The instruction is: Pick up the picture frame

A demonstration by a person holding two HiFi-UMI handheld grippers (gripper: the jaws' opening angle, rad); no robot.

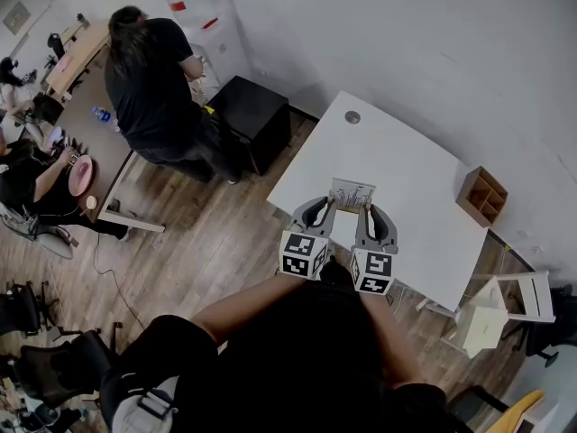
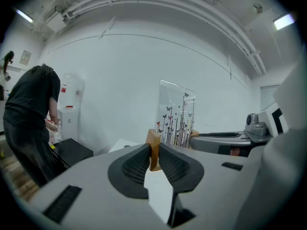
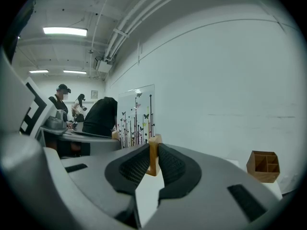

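The picture frame (image 1: 352, 193) is a clear upright panel printed with dark stems and butterflies, standing on small wooden end blocks. It sits over the near part of the white table (image 1: 406, 170). My left gripper (image 1: 330, 205) is shut on the left wooden block (image 2: 154, 150), with the panel (image 2: 176, 114) rising just beyond it. On the other wooden block (image 3: 154, 155) my right gripper (image 1: 366, 209) is shut too, the panel (image 3: 136, 114) showing to its left. Whether the frame's base touches the table is hidden.
A wooden compartment box (image 1: 481, 196) stands at the table's right corner. A person in black (image 1: 153, 79) stands by a black cabinet (image 1: 252, 115) and a water dispenser (image 1: 200, 16), left of the table. A white chair (image 1: 509, 305) is at the right.
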